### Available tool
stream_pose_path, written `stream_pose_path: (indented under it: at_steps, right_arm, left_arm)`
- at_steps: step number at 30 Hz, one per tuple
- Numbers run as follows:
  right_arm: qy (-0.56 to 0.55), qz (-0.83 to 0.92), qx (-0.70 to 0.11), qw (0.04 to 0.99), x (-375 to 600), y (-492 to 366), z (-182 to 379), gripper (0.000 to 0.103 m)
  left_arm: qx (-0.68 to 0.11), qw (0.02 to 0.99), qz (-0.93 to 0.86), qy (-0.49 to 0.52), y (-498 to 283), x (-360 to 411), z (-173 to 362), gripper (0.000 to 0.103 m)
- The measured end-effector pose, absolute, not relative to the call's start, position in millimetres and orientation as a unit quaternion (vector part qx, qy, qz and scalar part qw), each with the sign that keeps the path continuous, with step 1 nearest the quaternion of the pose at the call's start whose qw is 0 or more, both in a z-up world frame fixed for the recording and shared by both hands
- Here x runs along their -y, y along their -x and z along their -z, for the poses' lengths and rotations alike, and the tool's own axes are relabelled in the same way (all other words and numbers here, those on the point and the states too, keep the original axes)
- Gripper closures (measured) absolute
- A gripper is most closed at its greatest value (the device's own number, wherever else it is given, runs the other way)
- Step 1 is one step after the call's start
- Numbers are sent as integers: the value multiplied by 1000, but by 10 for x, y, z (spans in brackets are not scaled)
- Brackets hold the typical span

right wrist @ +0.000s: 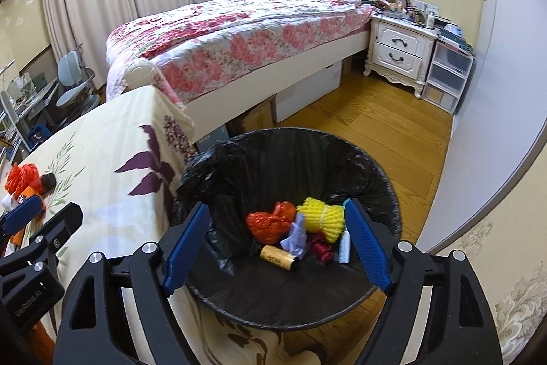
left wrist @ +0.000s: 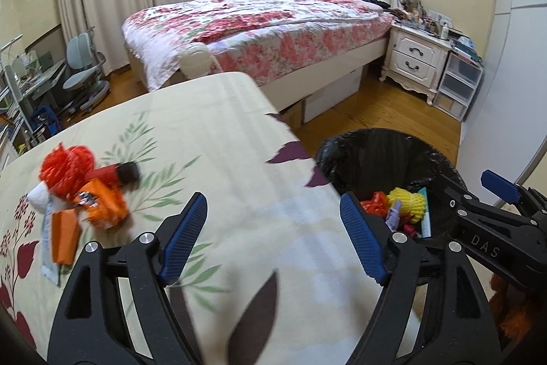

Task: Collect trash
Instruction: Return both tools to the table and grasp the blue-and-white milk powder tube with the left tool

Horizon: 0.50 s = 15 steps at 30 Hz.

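A bin with a black liner (right wrist: 376, 173) (left wrist: 352, 156) stands on the floor beside the table. Inside lie a red bag (right wrist: 270, 223), yellow foam netting (right wrist: 321, 218) (left wrist: 408, 202), a lilac scrap (right wrist: 295, 235), a brown tube (right wrist: 278, 257) and other bits. My right gripper (right wrist: 277, 245) hangs open over the bin, nothing between its pads. My left gripper (left wrist: 273, 235) is open over the flowered tablecloth (left wrist: 222, 139), also with nothing between its pads. To its left on the cloth sit a red net ball (left wrist: 66, 168), a red bottle with a dark cap (left wrist: 114, 175), orange wrappers (left wrist: 106, 206) and white paper (left wrist: 37, 197).
A bed with a floral quilt (left wrist: 259, 23) stands behind the table. A white nightstand (left wrist: 413, 57) and plastic drawers (left wrist: 458, 84) are at the far right, with wooden floor (right wrist: 376, 125) between them and the bin. A desk and chair (left wrist: 82, 70) are at the far left.
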State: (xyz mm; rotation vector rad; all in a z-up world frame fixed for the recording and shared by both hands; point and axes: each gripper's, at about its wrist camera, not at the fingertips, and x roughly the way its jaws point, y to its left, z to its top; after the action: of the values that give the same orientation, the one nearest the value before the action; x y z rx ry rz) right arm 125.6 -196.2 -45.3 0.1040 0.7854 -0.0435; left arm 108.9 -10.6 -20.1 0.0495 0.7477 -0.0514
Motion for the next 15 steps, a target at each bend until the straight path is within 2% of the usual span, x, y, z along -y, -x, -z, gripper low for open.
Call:
stream_pose_path:
  at_steps: [15]
  right_arm:
    - [2, -89, -396, 914, 879, -1133, 449, 24]
  left_arm:
    - [-372, 925, -79, 6, -598, -1044, 273, 25]
